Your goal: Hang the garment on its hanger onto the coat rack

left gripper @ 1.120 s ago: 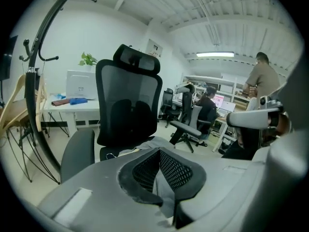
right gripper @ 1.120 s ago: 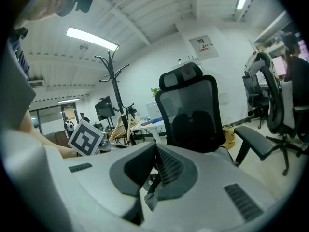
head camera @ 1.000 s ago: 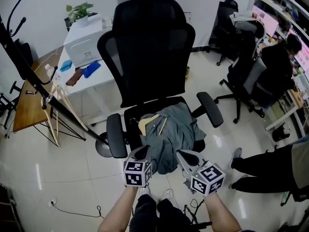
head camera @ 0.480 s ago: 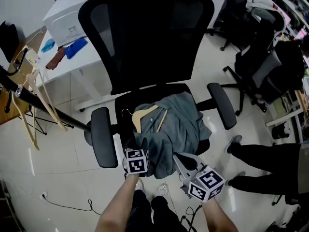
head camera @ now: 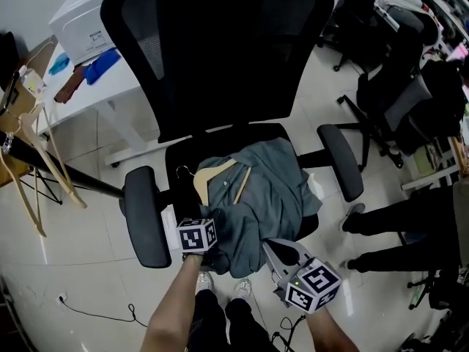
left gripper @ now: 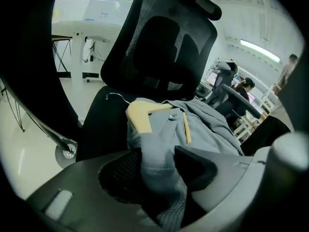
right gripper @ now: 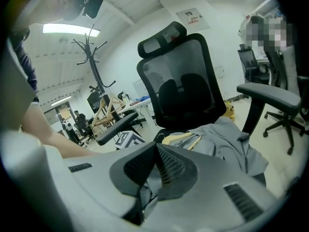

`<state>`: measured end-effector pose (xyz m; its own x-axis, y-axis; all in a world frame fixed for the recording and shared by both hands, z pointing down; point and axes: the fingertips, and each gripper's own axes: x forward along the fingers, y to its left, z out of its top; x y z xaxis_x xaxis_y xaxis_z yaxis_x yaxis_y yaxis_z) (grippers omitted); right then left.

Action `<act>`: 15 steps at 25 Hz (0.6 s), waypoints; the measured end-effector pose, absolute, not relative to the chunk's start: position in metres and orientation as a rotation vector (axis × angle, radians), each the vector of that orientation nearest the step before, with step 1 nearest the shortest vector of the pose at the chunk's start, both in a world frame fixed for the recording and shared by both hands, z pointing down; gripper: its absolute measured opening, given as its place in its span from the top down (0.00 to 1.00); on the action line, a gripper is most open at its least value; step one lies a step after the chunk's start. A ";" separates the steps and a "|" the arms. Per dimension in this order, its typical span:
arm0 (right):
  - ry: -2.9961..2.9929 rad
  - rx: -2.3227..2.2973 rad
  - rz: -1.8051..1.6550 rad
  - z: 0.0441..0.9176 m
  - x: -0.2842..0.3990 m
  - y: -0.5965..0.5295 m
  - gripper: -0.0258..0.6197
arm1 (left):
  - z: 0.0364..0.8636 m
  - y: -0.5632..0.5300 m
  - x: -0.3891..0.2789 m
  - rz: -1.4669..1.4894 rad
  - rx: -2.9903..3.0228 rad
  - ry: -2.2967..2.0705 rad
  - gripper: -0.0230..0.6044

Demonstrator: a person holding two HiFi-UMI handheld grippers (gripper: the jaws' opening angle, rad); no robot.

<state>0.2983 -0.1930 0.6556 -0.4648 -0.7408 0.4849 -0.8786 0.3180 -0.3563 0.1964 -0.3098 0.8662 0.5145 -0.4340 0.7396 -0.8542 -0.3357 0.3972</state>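
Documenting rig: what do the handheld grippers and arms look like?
Both the left gripper and right gripper: grey plastic shells, black mesh-textured pads, each bearing a white cube of black square markers. The forearms are bare; no sleeves in view.

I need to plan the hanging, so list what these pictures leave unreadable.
Hanger: one arm, every view, buried under the garment.
Coat rack: hooks, head view, cut off by the left edge; base, same view, behind the chair's armrest.
Wall sign: right gripper view, print too small.

Head view looks steeply down; 2 gripper views face the same chair (head camera: 220,57) closely.
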 end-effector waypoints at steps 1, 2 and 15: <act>-2.349 1.478 0.867 0.657 0.299 -0.193 0.94 | 0.867 -0.311 0.197 0.662 1.959 -1.047 0.63; -2.345 1.482 0.873 0.659 0.300 -0.193 0.94 | 0.868 -0.311 0.199 0.662 1.959 -1.039 0.62; -2.328 1.501 0.905 0.666 0.303 -0.192 0.94 | 0.840 -0.316 0.230 0.512 2.043 -0.921 0.72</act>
<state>0.3031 -0.1925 0.6659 -0.4506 -0.7422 0.4961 -0.8824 0.2860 -0.3736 0.2296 -0.3163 0.8403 0.6500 -0.4269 0.6288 -0.7593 -0.3979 0.5148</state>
